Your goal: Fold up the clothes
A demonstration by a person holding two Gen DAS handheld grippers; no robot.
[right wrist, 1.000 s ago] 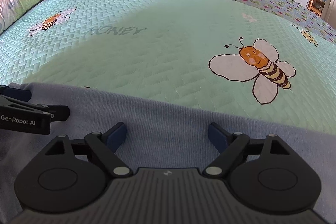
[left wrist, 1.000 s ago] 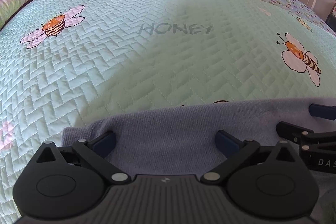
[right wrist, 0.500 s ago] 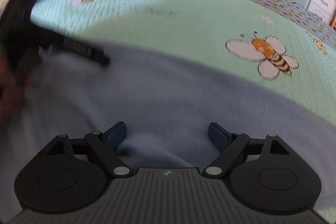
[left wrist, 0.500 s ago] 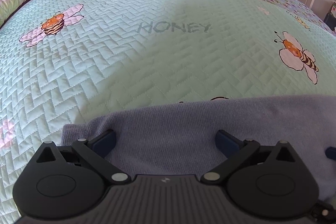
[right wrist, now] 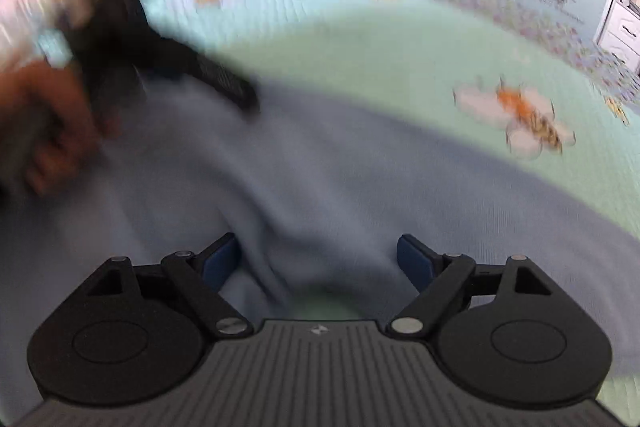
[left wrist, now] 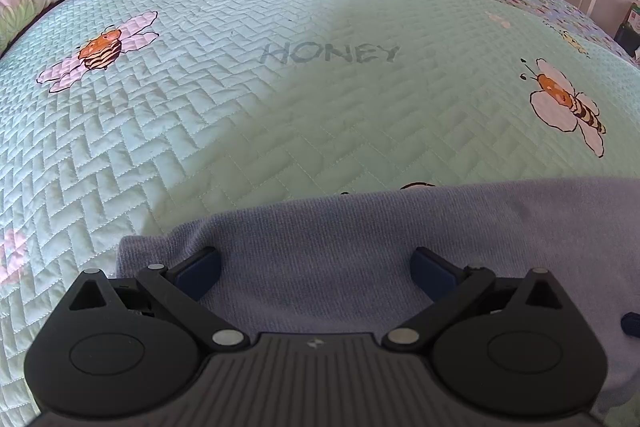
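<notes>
- Swung leftward since a second ago: right gripper (right wrist: 318, 259), fingers apart over rumpled blue garment (right wrist: 320, 167).
- Left gripper (left wrist: 316, 267) fingers apart above garment's corner on bee-print quilt (left wrist: 240, 107).

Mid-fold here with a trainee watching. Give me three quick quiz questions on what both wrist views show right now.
1. True or false: the left tool is open over the blue-grey garment.
2. Which word is printed on the green quilt? A) HONEY B) SWEET C) HAPPY
3. Fill in: the right wrist view is too ____ for fine detail, though the right tool shows open.

Key: 1 true; 2 A; 3 blurred.
</notes>
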